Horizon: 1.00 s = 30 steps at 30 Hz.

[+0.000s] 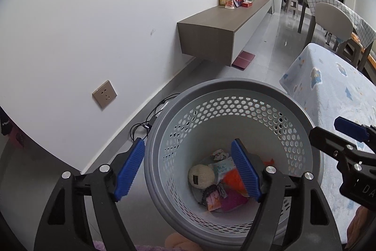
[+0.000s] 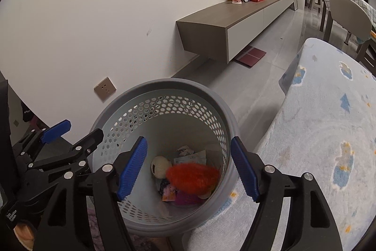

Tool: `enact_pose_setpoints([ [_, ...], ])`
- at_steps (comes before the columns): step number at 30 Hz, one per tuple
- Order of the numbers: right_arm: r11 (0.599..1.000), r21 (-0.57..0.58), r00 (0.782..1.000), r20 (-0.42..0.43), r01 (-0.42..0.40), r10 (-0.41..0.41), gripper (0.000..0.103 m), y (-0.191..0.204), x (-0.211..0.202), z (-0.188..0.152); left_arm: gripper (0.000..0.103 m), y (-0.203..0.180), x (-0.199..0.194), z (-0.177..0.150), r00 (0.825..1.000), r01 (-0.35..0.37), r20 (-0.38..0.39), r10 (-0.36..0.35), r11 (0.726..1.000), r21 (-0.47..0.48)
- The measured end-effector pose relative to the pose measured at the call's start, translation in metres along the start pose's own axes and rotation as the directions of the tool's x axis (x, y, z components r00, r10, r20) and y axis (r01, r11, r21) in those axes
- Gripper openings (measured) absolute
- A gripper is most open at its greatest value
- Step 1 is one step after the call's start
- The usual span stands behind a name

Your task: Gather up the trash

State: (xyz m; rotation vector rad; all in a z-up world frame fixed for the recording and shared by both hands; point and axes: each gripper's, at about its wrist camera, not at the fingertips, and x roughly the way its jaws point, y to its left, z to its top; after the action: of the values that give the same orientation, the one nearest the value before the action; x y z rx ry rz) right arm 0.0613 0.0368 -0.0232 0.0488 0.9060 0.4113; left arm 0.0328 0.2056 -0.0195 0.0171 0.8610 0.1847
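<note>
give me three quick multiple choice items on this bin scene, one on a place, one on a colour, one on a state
1. Where does the cream ball lie?
A. on the rug
B. at the bottom of the basket
C. on the wall shelf

2. What colour is the fuzzy thing in the basket?
A. orange-red
B. green
C. black

3. How do the jaws of the right gripper stand?
A. shut on a wrapper
B. shut on the basket rim
C. open, with nothing held

Answers:
1 B, it sits among wrappers inside the perforated wall.
2 A, it shows bright orange-red in the right wrist view.
3 C, the blue pads stand apart above the basket and touch nothing.
</note>
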Motion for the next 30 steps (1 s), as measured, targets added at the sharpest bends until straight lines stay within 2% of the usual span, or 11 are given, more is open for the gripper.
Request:
enact_pose_setpoints([
  [6, 1.0, 0.026, 1.0, -0.006, 0.001, -0.001, 0.07, -0.001, 0.002, -0.008, 0.08, -0.001, -0.002, -0.001, 1.0, 0.01, 0.006, -0.01, 1.0, -0.003],
  [14, 0.998, 0.048, 1.0, -0.008, 0.028, -0.027, 0.07, -0.004, -0.001, -0.013, 0.093, -0.001, -0.002, -0.001, 1.0, -0.005, 0.004, 0.005, 1.0, -0.007],
  [30, 0.997, 0.054, 0.998, 0.012, 0.054, -0.055, 0.07, -0.004, -0.011, -0.015, 0.096, 0.005, -0.005, 0.001, 0.998, -0.051, 0.019, 0.052, 0.998, -0.025],
])
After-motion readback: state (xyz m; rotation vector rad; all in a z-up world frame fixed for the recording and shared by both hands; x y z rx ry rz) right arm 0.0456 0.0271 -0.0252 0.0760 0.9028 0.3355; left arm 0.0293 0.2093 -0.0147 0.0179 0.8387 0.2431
